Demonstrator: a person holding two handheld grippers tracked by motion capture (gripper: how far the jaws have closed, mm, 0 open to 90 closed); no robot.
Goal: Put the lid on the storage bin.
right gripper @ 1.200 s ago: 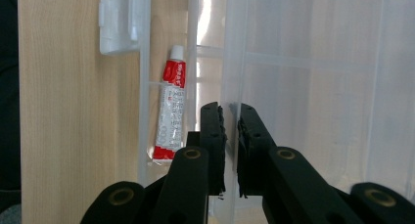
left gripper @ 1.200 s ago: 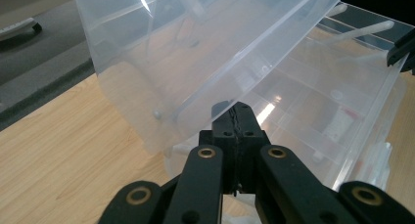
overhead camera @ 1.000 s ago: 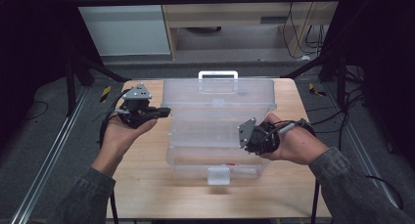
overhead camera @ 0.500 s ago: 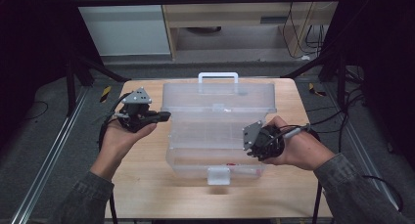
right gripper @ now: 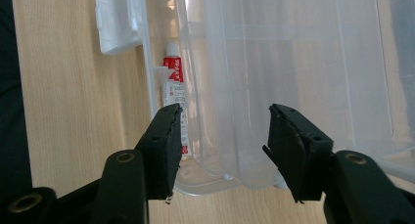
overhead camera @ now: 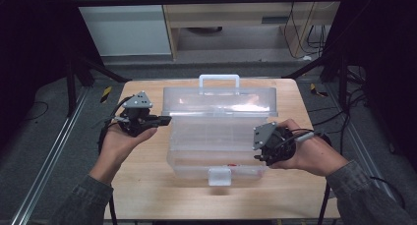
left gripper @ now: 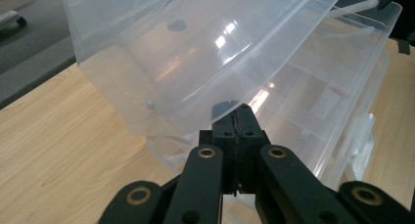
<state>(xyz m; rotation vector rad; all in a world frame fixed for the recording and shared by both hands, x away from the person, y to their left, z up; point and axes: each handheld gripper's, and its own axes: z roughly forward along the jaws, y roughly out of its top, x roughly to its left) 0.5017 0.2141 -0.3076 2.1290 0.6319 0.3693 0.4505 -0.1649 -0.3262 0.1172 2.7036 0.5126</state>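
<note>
A clear plastic storage box (overhead camera: 216, 146) stands mid-table, its lid (overhead camera: 221, 101) tilted up above the compartments and a white handle (overhead camera: 219, 80) at the far side. My left gripper (overhead camera: 166, 120) is at the box's left side. In the left gripper view this gripper (left gripper: 238, 117) is shut with nothing between the jaws, its tip right at the lid's lower rim (left gripper: 161, 131). At the box's right side my right gripper (overhead camera: 257, 149) is open. In the right gripper view its jaws stand on either side of the clear lid edge (right gripper: 220, 136), and a red and white tube (right gripper: 173, 89) lies inside the box.
The wooden table (overhead camera: 147, 195) has bare room in front of and beside the box. A white latch (overhead camera: 220, 176) sticks out at the box's near edge. Black frame posts stand at both sides, and cables (overhead camera: 314, 18) lie on the floor behind.
My right gripper has shifted slightly nearer and to the right along the box's right side. The left gripper has stayed by the lid's left edge.
</note>
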